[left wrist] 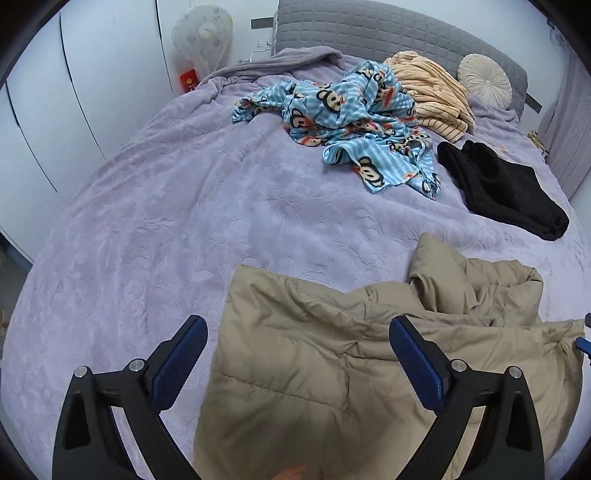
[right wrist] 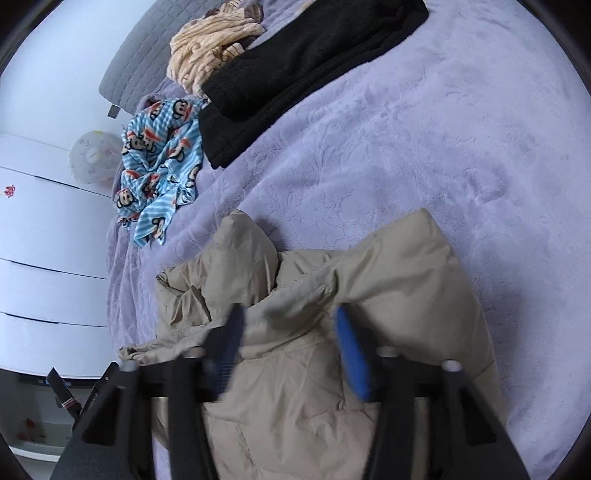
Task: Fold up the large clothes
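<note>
On the far left we see white wardrobe doors (left wrist: 74,110), then a white fan (left wrist: 202,35) with a red packet (left wrist: 188,80) below it (its gold characters are too small to read). Our left gripper (left wrist: 299,334) stands wide, its blue pads clear of the beige padded jacket (left wrist: 332,369) lying crumpled on the lilac blanket (left wrist: 147,221) between them. Further back lie a blue monkey-print cloth (left wrist: 351,122), a striped cream garment (left wrist: 432,92) and a black garment (left wrist: 509,192). Our right gripper (right wrist: 290,317) is also open over the jacket, pads not pressing it.
</note>
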